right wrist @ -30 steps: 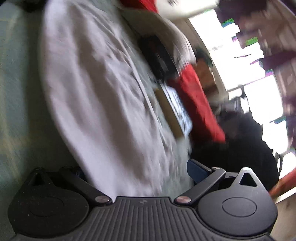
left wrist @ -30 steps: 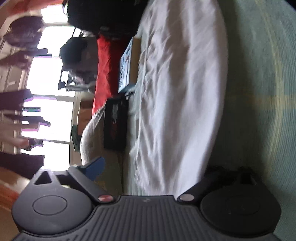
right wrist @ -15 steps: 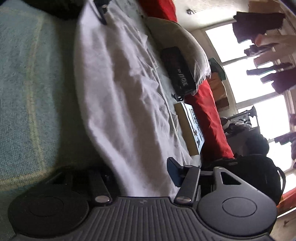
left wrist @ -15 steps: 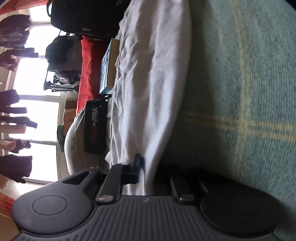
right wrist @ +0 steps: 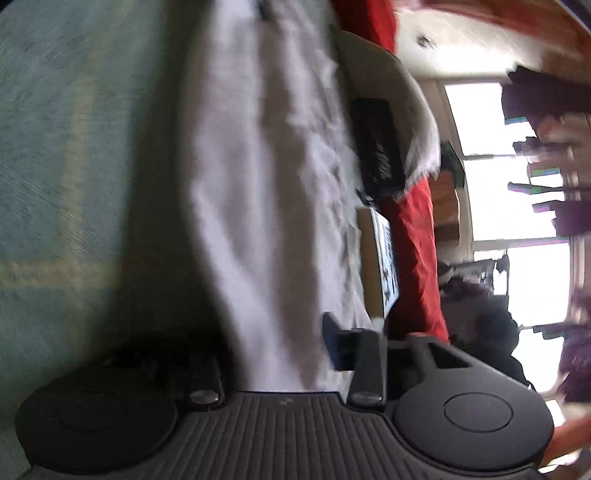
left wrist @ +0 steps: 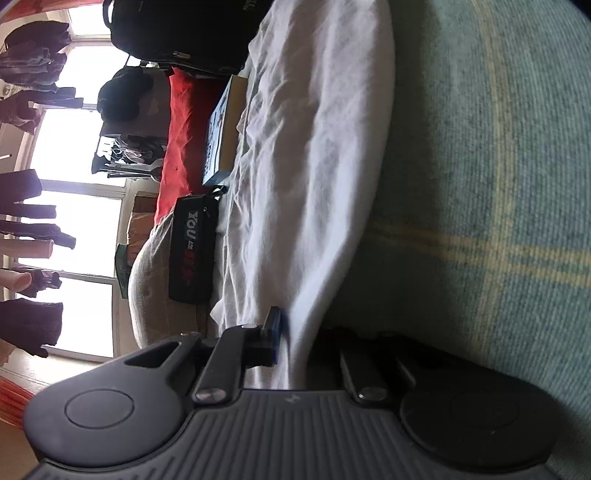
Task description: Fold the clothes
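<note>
The white garment (left wrist: 314, 177) lies on the green blanket (left wrist: 498, 184). The left gripper (left wrist: 295, 343) is clenched on its near edge. The right gripper (right wrist: 280, 350) is closing, the cloth between its jaws.

Black pouch (left wrist: 192, 251): large white letters read "YOU"; below them stood a small white word too small to read and a red word too blurred to make out.
Flat box (left wrist: 221, 133): its blue-and-white face bore print that could not be read.
Black backpack (left wrist: 177, 29): a pale strip of lettering near its edge was illegible.
Right wrist view: the pouch (right wrist: 378, 147) and the box (right wrist: 386, 258) were too blurred for any text to be read.
</note>
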The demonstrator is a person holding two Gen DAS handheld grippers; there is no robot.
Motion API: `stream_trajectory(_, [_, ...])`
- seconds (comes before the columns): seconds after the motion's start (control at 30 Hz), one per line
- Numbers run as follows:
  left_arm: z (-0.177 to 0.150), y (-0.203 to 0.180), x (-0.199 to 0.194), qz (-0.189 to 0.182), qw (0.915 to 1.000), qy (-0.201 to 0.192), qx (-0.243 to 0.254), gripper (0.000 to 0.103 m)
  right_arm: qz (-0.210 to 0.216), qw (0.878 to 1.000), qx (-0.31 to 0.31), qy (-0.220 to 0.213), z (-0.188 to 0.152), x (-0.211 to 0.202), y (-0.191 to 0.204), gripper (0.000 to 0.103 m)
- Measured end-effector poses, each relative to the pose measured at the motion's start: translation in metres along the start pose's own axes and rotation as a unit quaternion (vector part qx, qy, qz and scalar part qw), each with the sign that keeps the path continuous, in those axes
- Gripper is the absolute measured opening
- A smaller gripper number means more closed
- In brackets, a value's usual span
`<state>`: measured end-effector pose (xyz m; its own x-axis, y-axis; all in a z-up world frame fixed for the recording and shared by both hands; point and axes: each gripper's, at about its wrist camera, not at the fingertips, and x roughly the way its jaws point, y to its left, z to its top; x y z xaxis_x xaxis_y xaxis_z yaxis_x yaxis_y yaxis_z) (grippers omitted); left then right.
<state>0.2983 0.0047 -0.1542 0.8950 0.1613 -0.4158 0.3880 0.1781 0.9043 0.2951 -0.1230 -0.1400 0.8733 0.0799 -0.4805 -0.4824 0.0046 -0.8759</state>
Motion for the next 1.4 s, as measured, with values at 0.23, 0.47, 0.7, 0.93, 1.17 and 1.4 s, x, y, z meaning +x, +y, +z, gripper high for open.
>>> stream_trajectory(0.23, [-0.012,0.005,-0.009,0.018,0.9998,0.009,-0.001,0.022,0.006,1.000,0.026,-0.007,-0.004,0.001,0.006,0.008])
stream_trajectory(0.47, [-0.013,0.004,-0.009,-0.008,0.9996,0.014,-0.021,0.001,-0.002,0.999,0.049,-0.012,-0.005,0.002,-0.002,0.006])
stream_trajectory(0.7, [-0.014,0.006,-0.026,0.005,1.0000,0.007,0.003,0.001,-0.006,0.998,0.066,-0.020,-0.008,-0.012,-0.018,0.005])
stream_trajectory(0.93, [-0.015,0.017,-0.058,0.006,0.9999,-0.002,0.013,0.001,0.011,0.996,0.080,-0.028,-0.014,-0.047,-0.030,0.005])
stream_trajectory(1.17, [-0.018,0.003,-0.115,-0.012,0.9991,-0.010,0.040,0.001,0.035,0.996,0.072,-0.037,-0.022,-0.097,-0.023,0.005])
stream_trajectory(1.4, [-0.019,-0.017,-0.173,-0.018,0.9982,-0.019,0.054,0.001,0.053,0.996,0.061,-0.042,-0.030,-0.152,-0.001,0.005])
